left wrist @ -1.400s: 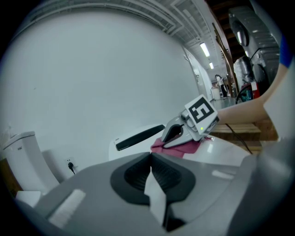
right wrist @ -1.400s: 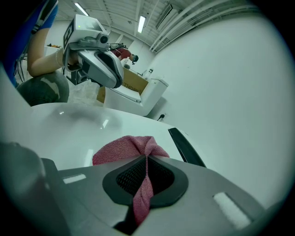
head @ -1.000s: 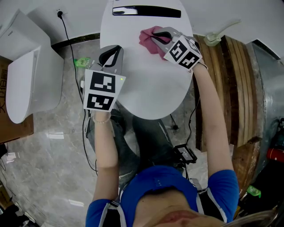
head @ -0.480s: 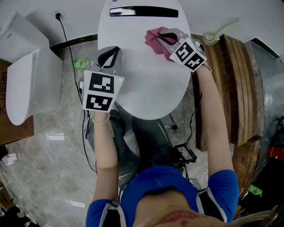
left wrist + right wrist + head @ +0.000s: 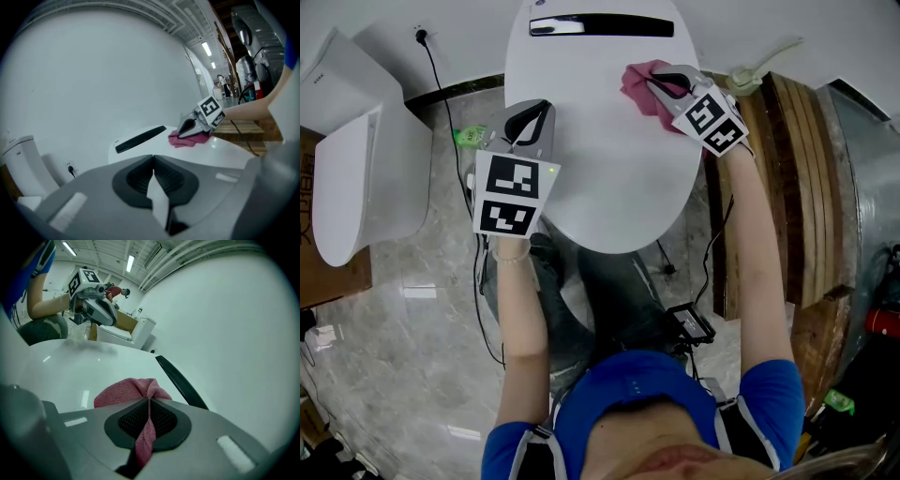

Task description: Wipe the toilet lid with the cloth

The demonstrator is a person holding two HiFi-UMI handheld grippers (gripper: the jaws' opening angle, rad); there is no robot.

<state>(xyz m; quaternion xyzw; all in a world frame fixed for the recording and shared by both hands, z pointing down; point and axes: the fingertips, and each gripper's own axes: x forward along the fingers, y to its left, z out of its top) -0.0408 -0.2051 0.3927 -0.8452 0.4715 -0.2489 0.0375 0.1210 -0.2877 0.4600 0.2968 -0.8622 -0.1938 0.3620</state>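
On the toilet lid [image 5: 609, 164], the right gripper [image 5: 661, 82] clamps the pink cloth [image 5: 635, 84]; the left gripper [image 5: 532, 112], jaws together and empty, sits at the lid's left edge.

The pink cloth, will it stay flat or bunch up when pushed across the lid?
The cloth is probably floppy: it folds and bunches where the right gripper pinches it. It should slide easily, since the toilet lid looks glossy.
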